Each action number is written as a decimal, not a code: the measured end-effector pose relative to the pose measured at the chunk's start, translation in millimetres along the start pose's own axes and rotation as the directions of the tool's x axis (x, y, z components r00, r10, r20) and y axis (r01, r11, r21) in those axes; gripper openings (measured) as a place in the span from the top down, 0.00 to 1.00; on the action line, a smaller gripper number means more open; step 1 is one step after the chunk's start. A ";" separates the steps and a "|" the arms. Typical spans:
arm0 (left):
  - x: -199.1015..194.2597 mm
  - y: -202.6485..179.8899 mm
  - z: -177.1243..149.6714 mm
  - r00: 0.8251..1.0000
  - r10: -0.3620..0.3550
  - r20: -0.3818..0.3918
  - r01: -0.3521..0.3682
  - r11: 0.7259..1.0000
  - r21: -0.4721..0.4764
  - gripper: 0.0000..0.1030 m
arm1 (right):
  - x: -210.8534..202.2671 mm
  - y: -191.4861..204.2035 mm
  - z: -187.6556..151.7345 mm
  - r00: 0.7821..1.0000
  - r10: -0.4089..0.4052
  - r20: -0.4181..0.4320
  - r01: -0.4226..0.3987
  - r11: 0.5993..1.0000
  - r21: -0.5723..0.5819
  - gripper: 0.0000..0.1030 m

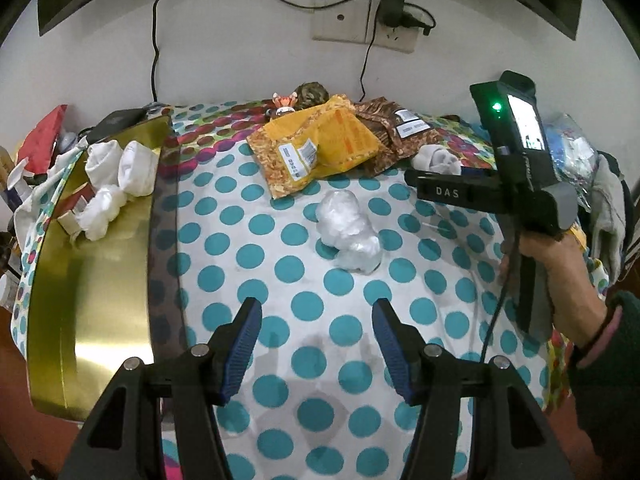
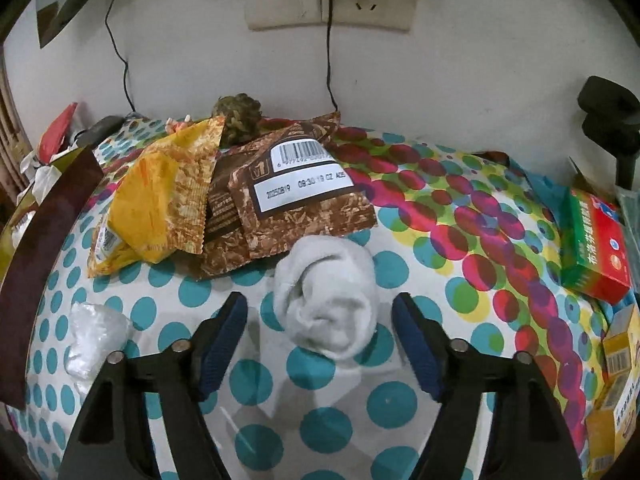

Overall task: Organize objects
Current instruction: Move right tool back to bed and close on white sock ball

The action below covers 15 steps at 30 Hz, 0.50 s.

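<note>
On the polka-dot tabletop (image 1: pixel 248 264) in the left wrist view, our left claw (image 1: pixel 316 340) hangs released, its blue-padded fingers (image 1: pixel 240 352) spread wide over bare cloth with nothing between them. Ahead of it lies a crumpled clear plastic bag (image 1: pixel 350 232), apart from the fingertips. Further back, a yellow snack packet (image 1: pixel 316 144) overlaps a brown patterned snack packet (image 1: pixel 396 132), and a rolled white sock (image 1: pixel 438 160) sits just beside the brown one. To the left, a shiny gold rectangular box (image 1: pixel 92 292) holds several rolled white socks (image 1: pixel 124 168) at its far end. At the right, our right hand (image 1: pixel 560 264) grips the black handle of the other tool.

Over the same tabletop (image 2: pixel 460 240) in the right wrist view, our right claw (image 2: pixel 320 320) is released too, its fingers (image 2: pixel 416 344) set either side of the rolled white sock (image 2: pixel 326 304) without touching it. The sock rests on the cloth, its far edge just against the brown packet (image 2: pixel 288 204). The yellow packet (image 2: pixel 160 200) lies left of that, the plastic bag (image 2: pixel 96 340) near the left finger. A green and red medicine box (image 2: pixel 596 248) stands at the right edge, well apart.
</note>
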<state>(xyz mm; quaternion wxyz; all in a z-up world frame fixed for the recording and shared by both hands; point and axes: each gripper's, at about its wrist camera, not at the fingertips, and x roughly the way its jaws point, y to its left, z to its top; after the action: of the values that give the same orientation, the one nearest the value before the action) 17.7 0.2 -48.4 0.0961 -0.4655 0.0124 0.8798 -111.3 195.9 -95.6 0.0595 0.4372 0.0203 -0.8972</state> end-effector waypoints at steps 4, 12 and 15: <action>10.1 -4.9 2.2 1.000 0.015 0.006 -0.015 1.000 0.006 0.43 | 3.1 2.5 -0.4 1.000 -0.003 -0.003 0.003 1.000 -0.007 0.50; 25.2 -8.5 6.5 0.999 0.014 0.034 -0.013 1.000 -0.025 0.43 | -3.7 4.5 -1.5 0.999 0.014 0.030 -0.014 1.000 -0.013 0.75; 30.3 -10.6 8.7 0.999 0.022 0.045 -0.020 0.999 -0.032 0.43 | -7.3 6.4 -5.7 1.000 0.009 0.030 -0.009 1.000 -0.017 0.75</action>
<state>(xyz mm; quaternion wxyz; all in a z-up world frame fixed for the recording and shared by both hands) -4.1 16.3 -67.7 0.0796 -0.4469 0.0011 0.8911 -101.6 190.7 -93.2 0.0676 0.4233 0.0251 -0.9031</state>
